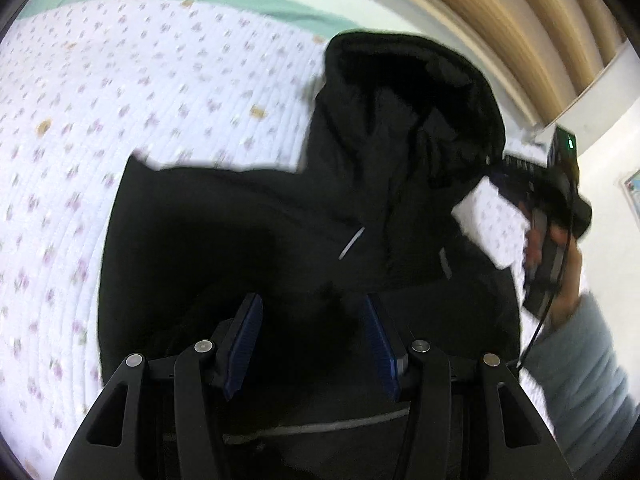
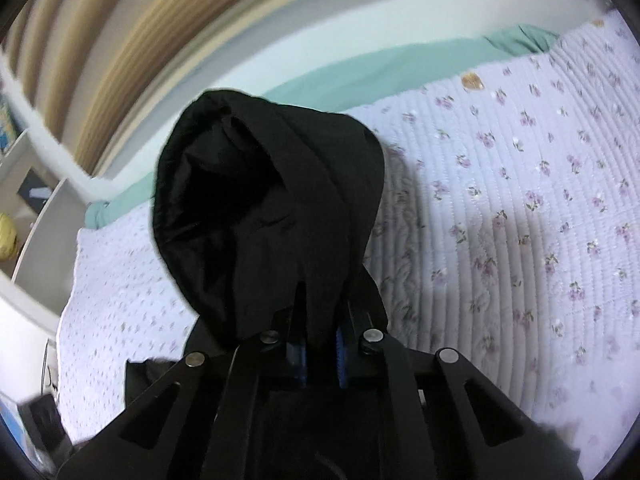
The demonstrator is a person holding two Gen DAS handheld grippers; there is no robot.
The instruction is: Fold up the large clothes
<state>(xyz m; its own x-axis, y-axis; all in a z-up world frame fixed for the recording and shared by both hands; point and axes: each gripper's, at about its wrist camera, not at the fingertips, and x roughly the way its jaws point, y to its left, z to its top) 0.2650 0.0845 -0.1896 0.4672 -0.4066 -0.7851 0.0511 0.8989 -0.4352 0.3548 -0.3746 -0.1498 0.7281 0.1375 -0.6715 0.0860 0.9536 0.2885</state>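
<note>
A black hooded jacket (image 1: 256, 232) lies on a white quilt with small purple flowers (image 1: 120, 100). My left gripper (image 1: 312, 344) is open, its blue pads spread over the jacket's dark cloth. My right gripper (image 2: 320, 356) is shut on the jacket's cloth just below the hood (image 2: 260, 208), which hangs up in front of its camera. In the left wrist view the right gripper's body (image 1: 548, 200) shows at the right edge, held by a hand, next to the raised hood (image 1: 408, 112).
The quilt (image 2: 520, 220) covers a bed with a green sheet edge (image 2: 360, 76) along the far side. A beige curtain (image 1: 500, 12) hangs behind. White shelves (image 2: 36, 184) stand at the left of the right wrist view.
</note>
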